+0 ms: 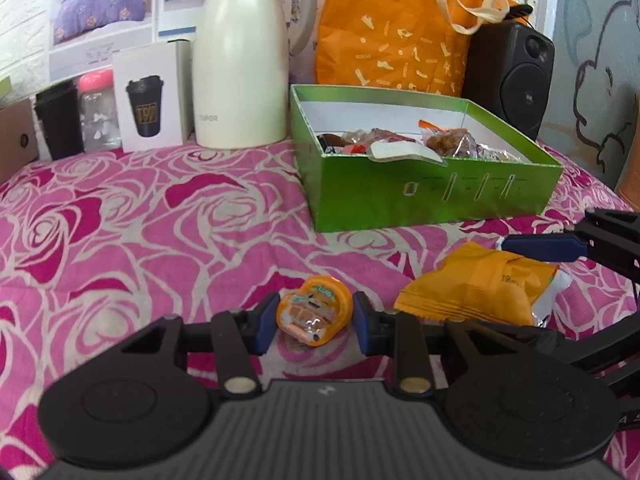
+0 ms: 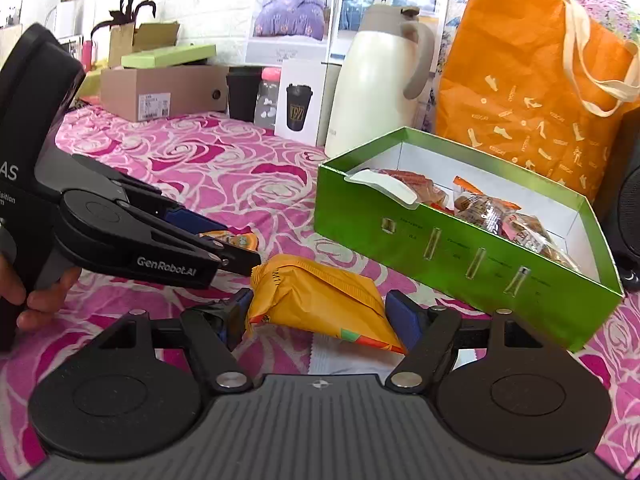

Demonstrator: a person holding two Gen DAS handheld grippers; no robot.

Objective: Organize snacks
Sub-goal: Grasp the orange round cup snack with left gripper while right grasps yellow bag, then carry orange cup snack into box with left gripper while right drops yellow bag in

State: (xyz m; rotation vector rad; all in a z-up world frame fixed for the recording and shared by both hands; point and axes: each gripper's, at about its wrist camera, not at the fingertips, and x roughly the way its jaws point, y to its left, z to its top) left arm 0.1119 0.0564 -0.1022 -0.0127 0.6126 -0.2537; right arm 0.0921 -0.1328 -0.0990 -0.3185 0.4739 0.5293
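Observation:
A small orange jelly cup [image 1: 314, 312] sits between the blue pads of my left gripper [image 1: 314, 320], which is shut on it just above the pink rose cloth. In the right wrist view the same cup [image 2: 230, 238] peeks out between the tips of the left gripper [image 2: 228, 244]. My right gripper [image 2: 320, 316] is shut on an orange snack packet [image 2: 316, 296], with both pads against its ends. From the left wrist view that packet [image 1: 476, 284] lies right of the cup. A green box [image 1: 400, 196] [image 2: 460, 248] holding several wrapped snacks stands beyond both grippers.
A cream thermos jug [image 1: 240, 68], an orange tote bag [image 1: 400, 28] and a black speaker [image 1: 508, 76] stand behind the box. A white carton [image 1: 152, 96], a black cup [image 1: 58, 120] and a pink-lidded bottle [image 1: 98, 112] line the back left. A hand [image 2: 36, 296] holds the left gripper.

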